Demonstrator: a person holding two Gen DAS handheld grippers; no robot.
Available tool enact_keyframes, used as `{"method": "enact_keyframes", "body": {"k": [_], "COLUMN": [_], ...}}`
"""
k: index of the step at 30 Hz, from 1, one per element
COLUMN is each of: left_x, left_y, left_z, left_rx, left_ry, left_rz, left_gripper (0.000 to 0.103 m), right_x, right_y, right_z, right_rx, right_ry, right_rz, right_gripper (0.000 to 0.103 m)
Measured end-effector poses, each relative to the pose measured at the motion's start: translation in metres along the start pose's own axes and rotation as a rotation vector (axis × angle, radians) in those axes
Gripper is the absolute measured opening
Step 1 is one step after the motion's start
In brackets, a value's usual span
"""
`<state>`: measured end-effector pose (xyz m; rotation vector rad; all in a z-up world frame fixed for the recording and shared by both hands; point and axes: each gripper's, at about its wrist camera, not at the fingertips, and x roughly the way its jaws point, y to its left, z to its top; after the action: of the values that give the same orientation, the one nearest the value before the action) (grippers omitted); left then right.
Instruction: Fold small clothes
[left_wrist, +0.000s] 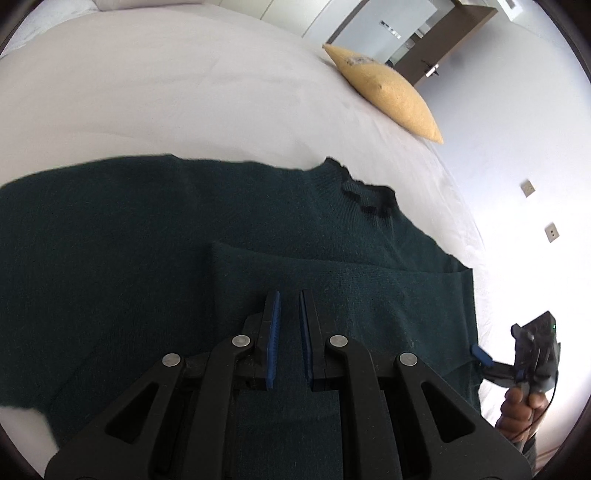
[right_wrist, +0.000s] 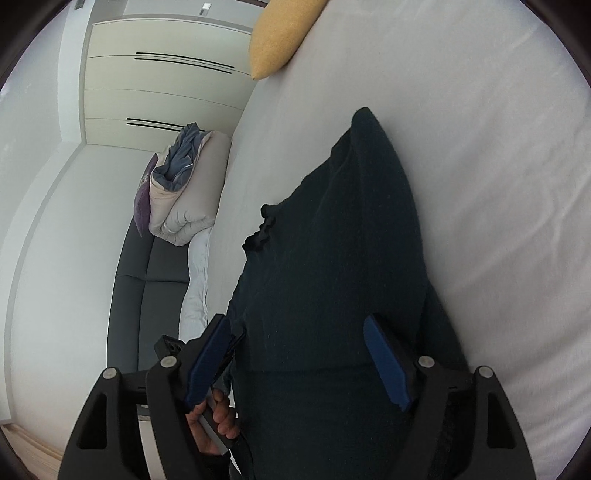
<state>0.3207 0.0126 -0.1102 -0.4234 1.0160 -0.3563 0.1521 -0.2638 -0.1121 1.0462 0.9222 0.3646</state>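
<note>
- Lower centre of the left wrist view: the left gripper (left_wrist: 290, 295) has its blue pads drawn nearly together with a thin empty gap and no cloth pinched. It hovers above the folded-over sleeve (left_wrist: 332, 280) of a dark green sweater (left_wrist: 110, 240). Risk: it may come down shut and only push the knit, dragging the fold askew.
- Bottom of the right wrist view: the right gripper (right_wrist: 306, 354) has its jaws spread wide apart, straddling the sweater's side edge and holding nothing. Risk: closing here may catch several layers, or only the top one, so lifting could undo the sleeve fold.
- Lower left of that view: a hand (right_wrist: 218, 417) grips a handle close to the right gripper's near finger. Risk: the two tools may bump over the same edge.
- Middle of both views: the sweater lies flat on the white bed (left_wrist: 166, 92), its dark collar (left_wrist: 365, 195) facing the far side. Risk: the soft sheet may wrinkle and drag with the knit.
- Upper right of the left view: a yellow cushion (left_wrist: 388, 92) lies well apart and seems no obstacle.
</note>
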Motion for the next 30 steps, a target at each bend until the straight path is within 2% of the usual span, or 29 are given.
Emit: {"method": "enact_keyframes", "body": {"k": [2, 4, 5, 7, 8, 9, 10, 11, 13, 17, 19, 22, 25, 26, 30], "left_x": [-0.026, -0.060, -0.074, -0.110, -0.126, -0.143, -0.168, -0.185, -0.217, -0.251, -0.263, -0.268, -0.265, -0.263, -0.257], "left_y": [0.004, 0.027, 0.039, 0.074, 0.090, 0.107, 0.133, 0.152, 0.196, 0.268, 0.288, 0.304, 0.324, 0.331, 0.345], "left_z": [-0.005, -0.015, -0.020, -0.036, -0.044, -0.052, -0.067, -0.078, -0.102, -0.142, -0.155, -0.163, -0.158, -0.157, -0.149], "left_rx": [-0.022, -0.104, -0.145, -0.248, -0.293, -0.341, -0.419, -0.481, -0.613, -0.871, -0.944, -1.008, -1.024, -1.036, -1.080], "left_ry": [-0.055, -0.111, -0.131, -0.190, -0.221, -0.257, -0.324, -0.380, -0.457, -0.540, -0.582, -0.619, -0.600, -0.595, -0.622], "left_rz": [-0.025, -0.052, -0.058, -0.069, -0.067, -0.065, -0.054, -0.039, -0.045, -0.114, -0.122, -0.156, -0.166, -0.166, -0.191], "left_gripper": [0.010, 0.010, 0.010, 0.020, 0.039, 0.075, 0.089, 0.098, 0.098, 0.096, 0.096, 0.096, 0.094, 0.089, 0.088], "right_x": [0.009, 0.010, 0.007, -0.006, -0.012, -0.016, -0.018, -0.017, -0.011, 0.009, 0.019, 0.034, 0.041, 0.043, 0.052], "right_y": [-0.001, 0.011, 0.018, 0.031, 0.040, 0.049, 0.057, 0.063, 0.074, 0.089, 0.092, 0.101, 0.107, 0.110, 0.118], "right_z": [-0.006, -0.010, -0.013, -0.021, -0.028, -0.037, -0.047, -0.056, -0.077, -0.110, -0.123, -0.137, -0.146, -0.149, -0.155], "right_rx": [-0.048, -0.107, -0.099, -0.080, -0.082, -0.092, -0.106, -0.115, -0.118, -0.125, -0.120, -0.119, -0.118, -0.120, -0.138], "right_ry": [0.021, 0.017, 0.007, -0.043, -0.072, -0.090, -0.092, -0.087, -0.059, 0.004, 0.033, 0.061, 0.074, 0.077, 0.079], "right_rz": [-0.063, -0.128, -0.136, -0.059, -0.003, 0.044, 0.074, 0.093, 0.125, 0.131, 0.124, 0.113, 0.108, 0.112, 0.127], "right_gripper": [0.084, 0.080, 0.080, 0.082, 0.082, 0.083, 0.084, 0.085, 0.085, 0.085, 0.085, 0.085, 0.085, 0.085, 0.085]}}
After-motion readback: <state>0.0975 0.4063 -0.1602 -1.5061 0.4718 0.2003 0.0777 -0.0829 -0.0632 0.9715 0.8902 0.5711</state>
